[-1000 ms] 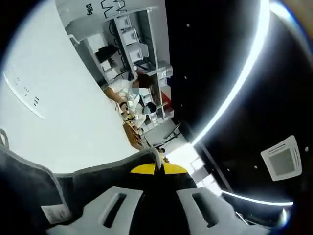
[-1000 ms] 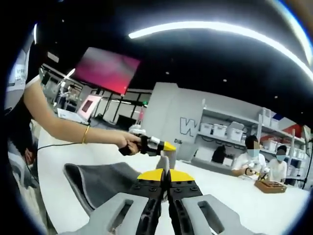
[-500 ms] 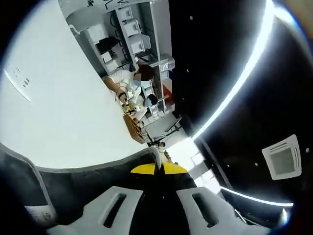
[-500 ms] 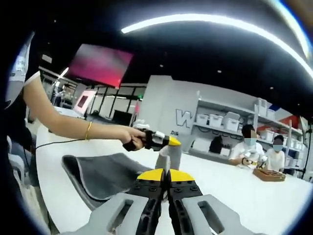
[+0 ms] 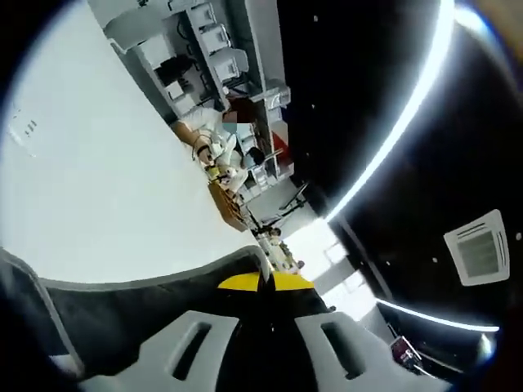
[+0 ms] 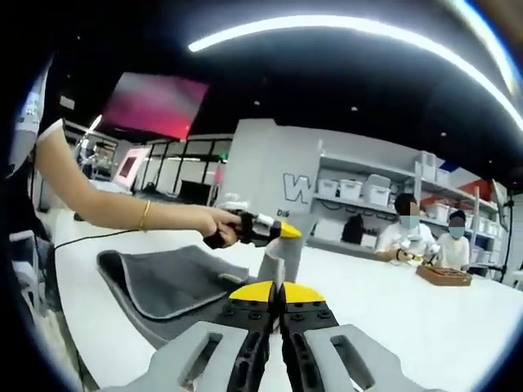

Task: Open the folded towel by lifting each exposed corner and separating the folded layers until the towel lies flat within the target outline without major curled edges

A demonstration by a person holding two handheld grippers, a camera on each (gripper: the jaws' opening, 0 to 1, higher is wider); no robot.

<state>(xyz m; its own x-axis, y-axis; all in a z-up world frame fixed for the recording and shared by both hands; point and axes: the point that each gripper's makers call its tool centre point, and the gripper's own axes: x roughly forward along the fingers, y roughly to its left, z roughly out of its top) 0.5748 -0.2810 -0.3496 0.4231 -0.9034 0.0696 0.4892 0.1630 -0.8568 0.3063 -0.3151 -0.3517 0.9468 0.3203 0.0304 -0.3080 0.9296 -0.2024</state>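
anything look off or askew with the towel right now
Yes: the grey towel is not flat. The left gripper pinches one corner up into a narrow peak above the white table, and the right gripper is shut on an edge, leaving the rest draped unevenly.

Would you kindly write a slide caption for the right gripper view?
Both grippers, right and left, pinch a grey towel lifted above a white table.

I read the towel (image 6: 167, 282) as dark grey cloth, matt, soft nap, paler stitched hem, lower left of the right gripper view. Table (image 6: 425, 318) looks smooth white, slight sheen. Right gripper (image 6: 274, 296): matt grey plastic body, glossy yellow tips. Left gripper (image 6: 282, 233), centre: same yellow plastic. Bracelet (image 6: 145, 216) on the wrist looks like shiny gold metal.
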